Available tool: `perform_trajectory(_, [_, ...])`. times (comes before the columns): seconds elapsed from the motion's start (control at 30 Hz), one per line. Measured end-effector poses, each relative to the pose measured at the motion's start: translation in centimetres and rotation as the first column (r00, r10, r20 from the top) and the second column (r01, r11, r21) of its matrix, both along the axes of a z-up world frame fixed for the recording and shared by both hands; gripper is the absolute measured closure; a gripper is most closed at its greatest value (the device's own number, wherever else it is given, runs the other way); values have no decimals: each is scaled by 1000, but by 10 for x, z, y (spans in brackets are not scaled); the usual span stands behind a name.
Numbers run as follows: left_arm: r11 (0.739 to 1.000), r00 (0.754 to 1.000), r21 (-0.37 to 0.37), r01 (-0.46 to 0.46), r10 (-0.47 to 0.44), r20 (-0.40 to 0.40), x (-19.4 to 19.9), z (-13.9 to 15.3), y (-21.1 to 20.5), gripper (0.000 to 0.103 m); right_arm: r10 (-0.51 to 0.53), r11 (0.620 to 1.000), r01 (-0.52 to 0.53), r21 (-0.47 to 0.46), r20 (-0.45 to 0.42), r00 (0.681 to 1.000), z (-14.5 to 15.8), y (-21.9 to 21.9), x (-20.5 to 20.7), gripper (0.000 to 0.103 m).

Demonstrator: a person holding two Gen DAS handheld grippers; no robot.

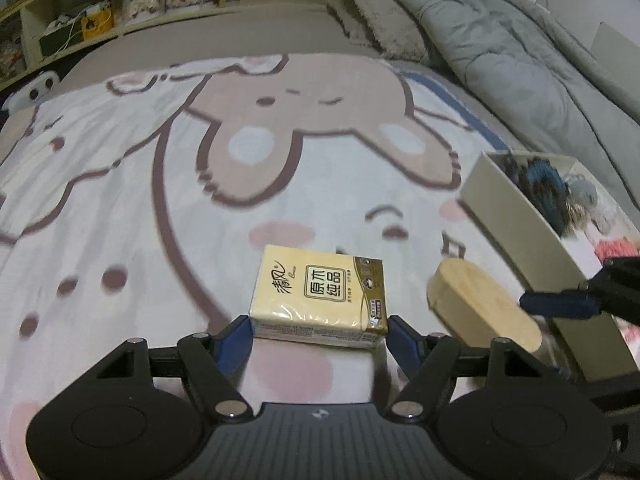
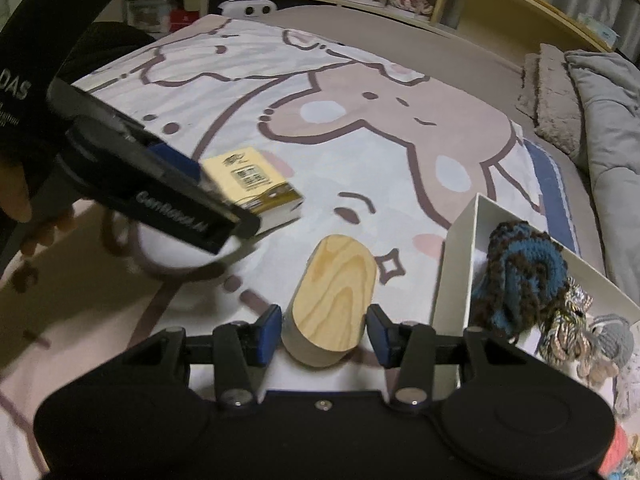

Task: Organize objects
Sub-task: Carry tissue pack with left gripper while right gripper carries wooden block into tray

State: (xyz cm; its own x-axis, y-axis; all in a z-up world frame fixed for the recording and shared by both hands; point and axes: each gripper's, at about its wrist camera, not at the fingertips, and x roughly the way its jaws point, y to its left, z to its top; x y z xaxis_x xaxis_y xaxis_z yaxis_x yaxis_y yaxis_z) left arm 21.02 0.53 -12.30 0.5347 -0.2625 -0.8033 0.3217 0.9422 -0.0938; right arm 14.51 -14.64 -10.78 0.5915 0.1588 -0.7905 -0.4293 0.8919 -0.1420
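Observation:
A yellow tissue pack lies on the cartoon bed sheet. My left gripper is open, its blue pads on either side of the pack's near end. The pack also shows in the right wrist view, partly behind the left gripper's body. An oval wooden block lies between the open fingers of my right gripper, with small gaps on both sides. The block also shows in the left wrist view, with one blue right fingertip beside it.
A white open box stands right of the block and holds knitted blue-brown yarn items. It also shows in the left wrist view. Grey quilt and pillows lie at the far right. Shelves line the back.

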Motion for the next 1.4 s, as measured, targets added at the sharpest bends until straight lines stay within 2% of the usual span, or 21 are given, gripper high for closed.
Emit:
perform_trajectory(0.17, [1000, 998, 22, 14, -13, -61, -33, 5, 8, 30, 27, 999, -26, 18, -22, 999, 4, -3, -22, 55])
perform_trajectory(0.27, [1000, 996, 7, 15, -14, -88, -49, 9, 14, 28, 35, 998, -32, 51, -53, 998, 7, -7, -31, 55])
perform_trajectory(0.33, [1000, 997, 6, -2, 2, -80, -57, 11, 15, 25, 5, 996, 1, 88, -73, 997, 7, -12, -33, 55])
perform_trajectory(0.4, [999, 997, 19, -27, 28, -65, -56, 11, 14, 12, -50, 988, 64, 138, -102, 994, 6, -19, -27, 52])
perform_trajectory(0.47, [999, 997, 22, -47, 48, -56, -52, 10, 12, 12, -96, 976, 118, 185, -124, 988, 6, -25, -21, 45])
perform_trajectory(0.6, [999, 997, 15, -40, 41, -66, -46, 4, 6, 12, -141, 952, 179, 248, -161, 977, 2, -32, -13, 42])
perform_trajectory(0.7, [999, 997, 35, -27, 29, -67, -42, -1, 1, 14, -134, 957, 168, 238, -152, 979, 1, -26, -12, 40])
perform_trajectory(0.73, [999, 997, 36, -29, 31, -66, -41, -2, 0, 17, -131, 959, 163, 233, -148, 980, 0, -23, -12, 36])
perform_trajectory(0.83, [999, 997, 26, -33, 35, -63, -40, -1, 0, 26, -119, 967, 144, 212, -126, 985, 0, -17, -13, 35])
perform_trajectory(1.03, [999, 998, 40, -7, 10, -68, -44, 2, 0, 28, -129, 981, 141, 131, -98, 987, -5, -9, -9, 38])
perform_trajectory(1.23, [999, 997, 51, -9, 13, -70, -46, 6, 5, 28, -105, 991, 112, 70, -99, 990, -10, -4, -8, 34])
perform_trajectory(1.3, [999, 998, 53, -12, 15, -67, -47, 8, 7, 28, -93, 994, 97, 45, -93, 991, -12, -1, -10, 36])
perform_trajectory(1.33, [999, 998, 50, -13, 17, -68, -47, 8, 8, 28, -76, 996, 80, 48, -90, 993, -11, -1, -11, 42])
perform_trajectory(1.37, [999, 997, 48, -15, 19, -70, -47, 8, 8, 28, -52, 995, 62, 80, -111, 992, -11, -1, -11, 55])
perform_trajectory(1.4, [999, 997, 48, -16, 19, -71, -47, 8, 8, 28, -63, 993, 75, 92, -123, 990, -11, -1, -10, 56])
